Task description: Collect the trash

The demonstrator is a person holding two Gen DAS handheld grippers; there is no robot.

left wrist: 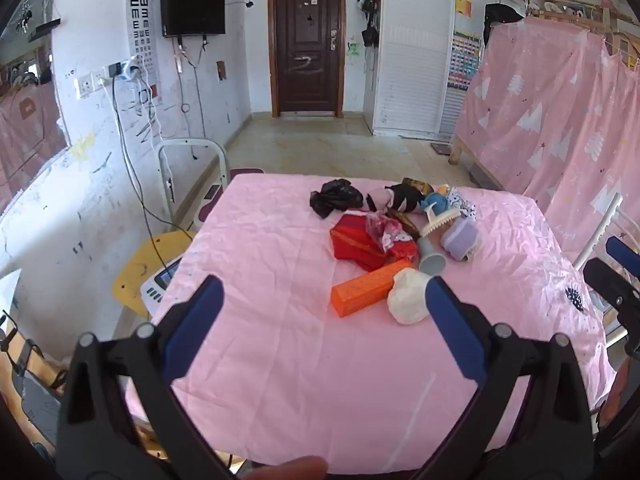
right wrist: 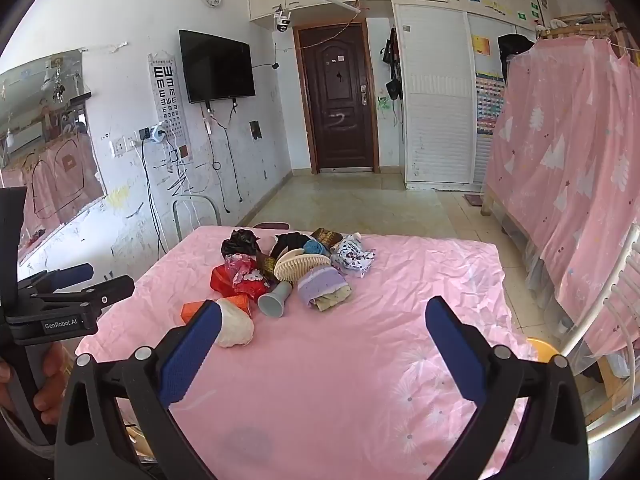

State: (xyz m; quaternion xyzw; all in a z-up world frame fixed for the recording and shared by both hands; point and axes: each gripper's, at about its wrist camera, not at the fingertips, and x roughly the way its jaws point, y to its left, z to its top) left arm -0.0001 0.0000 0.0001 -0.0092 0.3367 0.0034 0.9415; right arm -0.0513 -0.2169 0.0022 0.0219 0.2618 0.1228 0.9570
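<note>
A pile of things lies on the pink-covered table (left wrist: 280, 360): a black plastic bag (left wrist: 335, 197), a red wrapper (left wrist: 356, 242), a crumpled red-and-white packet (left wrist: 386, 232), an orange box (left wrist: 370, 286), a white crumpled wad (left wrist: 408, 296), a grey cup (left wrist: 431, 258), a white brush (left wrist: 438, 224), and a purple cloth roll (left wrist: 460, 238). My left gripper (left wrist: 324, 300) is open and empty, short of the orange box. My right gripper (right wrist: 324, 322) is open and empty; the white wad (right wrist: 234, 326) lies by its left finger. The pile also shows in the right wrist view (right wrist: 288, 272).
A yellow stool (left wrist: 136, 268) with a small device stands left of the table. A white chair frame (left wrist: 192, 168) is behind it. A pink curtain (left wrist: 560, 128) hangs on the right. Cables hang along the left wall. The left gripper's body (right wrist: 68, 300) shows at the right view's left edge.
</note>
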